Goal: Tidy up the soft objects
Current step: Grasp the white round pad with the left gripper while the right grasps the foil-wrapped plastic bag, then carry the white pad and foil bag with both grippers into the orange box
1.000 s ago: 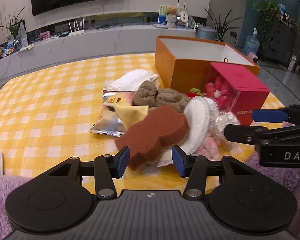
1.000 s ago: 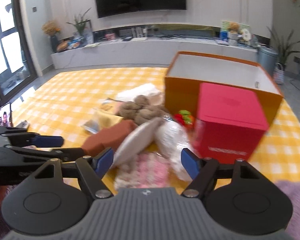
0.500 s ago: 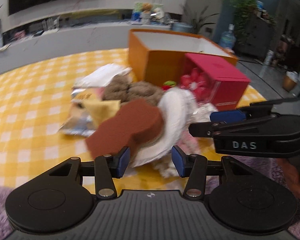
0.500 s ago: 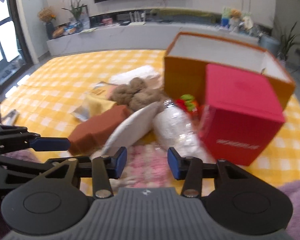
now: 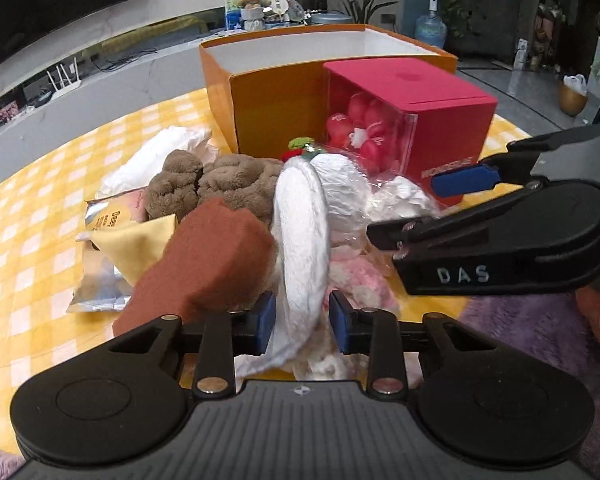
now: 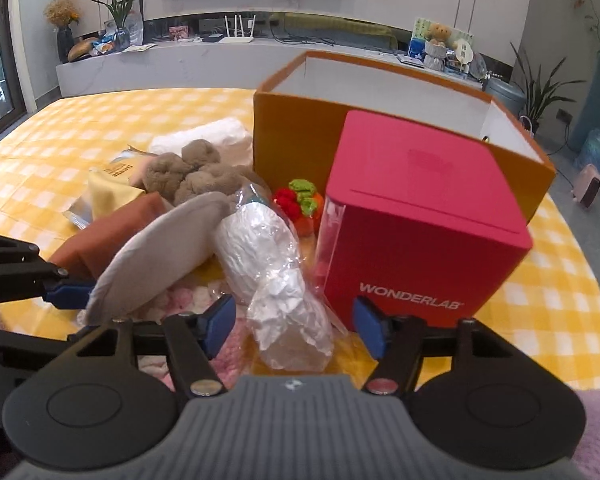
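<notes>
Closing, the left hand-held gripper [image 5: 300, 322] straddles an on-edge white pad [image 5: 300, 236], lengthwise away, ungripped.

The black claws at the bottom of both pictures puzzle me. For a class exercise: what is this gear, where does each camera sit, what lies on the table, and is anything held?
There is no robot. A person holds a hand tool with a two-finger claw in each hand, and a wide-angle camera on each tool looks forward along its fingers. One picture comes from the left claw, the other from the right claw.

On the checked table lies a heap of soft things: a white pad, a brown sponge, a brown plush and a plastic-wrapped bundle. Behind stand an orange box and a red box.

The left claw is closing around the white pad without pressing it. The right claw is opening, with the plastic-wrapped bundle between its fingers. Nothing is held.
</notes>
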`<action>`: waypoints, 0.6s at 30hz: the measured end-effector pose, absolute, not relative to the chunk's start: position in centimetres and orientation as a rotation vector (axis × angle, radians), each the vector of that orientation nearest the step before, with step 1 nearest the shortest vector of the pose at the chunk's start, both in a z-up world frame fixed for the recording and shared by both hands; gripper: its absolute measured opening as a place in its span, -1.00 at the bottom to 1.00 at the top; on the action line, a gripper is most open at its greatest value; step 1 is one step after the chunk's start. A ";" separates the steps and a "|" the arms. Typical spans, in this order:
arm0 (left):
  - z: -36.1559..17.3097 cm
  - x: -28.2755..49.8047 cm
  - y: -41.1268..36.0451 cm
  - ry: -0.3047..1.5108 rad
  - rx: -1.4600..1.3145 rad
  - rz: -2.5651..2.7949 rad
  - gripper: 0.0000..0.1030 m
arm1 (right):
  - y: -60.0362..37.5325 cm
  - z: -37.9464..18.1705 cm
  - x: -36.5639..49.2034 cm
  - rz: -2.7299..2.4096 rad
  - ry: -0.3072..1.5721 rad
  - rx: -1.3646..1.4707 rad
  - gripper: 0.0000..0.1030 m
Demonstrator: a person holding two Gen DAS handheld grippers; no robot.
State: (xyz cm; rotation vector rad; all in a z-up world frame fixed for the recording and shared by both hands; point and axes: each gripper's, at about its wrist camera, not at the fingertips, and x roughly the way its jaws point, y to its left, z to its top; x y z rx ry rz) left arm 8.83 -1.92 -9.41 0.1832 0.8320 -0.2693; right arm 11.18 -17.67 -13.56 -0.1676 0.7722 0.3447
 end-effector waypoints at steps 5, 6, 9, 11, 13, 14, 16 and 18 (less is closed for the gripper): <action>-9.9 9.3 -2.6 0.817 0.222 -0.242 -0.34 | -17.3 -14.4 11.4 0.366 0.763 -0.159 0.03; -10.0 9.3 -2.6 0.813 0.224 -0.235 -0.38 | -17.3 -14.5 11.4 0.370 0.758 -0.158 0.00; -9.9 9.2 -2.6 0.789 0.232 -0.205 -0.86 | -17.4 -14.7 11.3 0.381 0.755 -0.157 -0.16; -9.4 8.9 -2.3 0.764 0.219 -0.200 -0.88 | -17.2 -14.6 11.0 0.380 0.742 -0.179 -0.25; -8.9 8.3 -2.3 0.726 0.228 -0.190 -0.88 | -17.3 -14.3 10.7 0.383 0.729 -0.183 -0.28; -8.6 8.0 -2.3 0.707 0.235 -0.187 -0.89 | -17.4 -14.0 10.5 0.386 0.719 -0.179 -0.30; -7.8 7.4 -2.3 0.687 0.228 -0.187 -0.89 | -17.7 -13.4 10.0 0.390 0.703 -0.175 -0.31; -7.0 7.0 -2.3 0.677 0.214 -0.182 -0.89 | -17.9 -12.8 9.4 0.392 0.685 -0.174 -0.31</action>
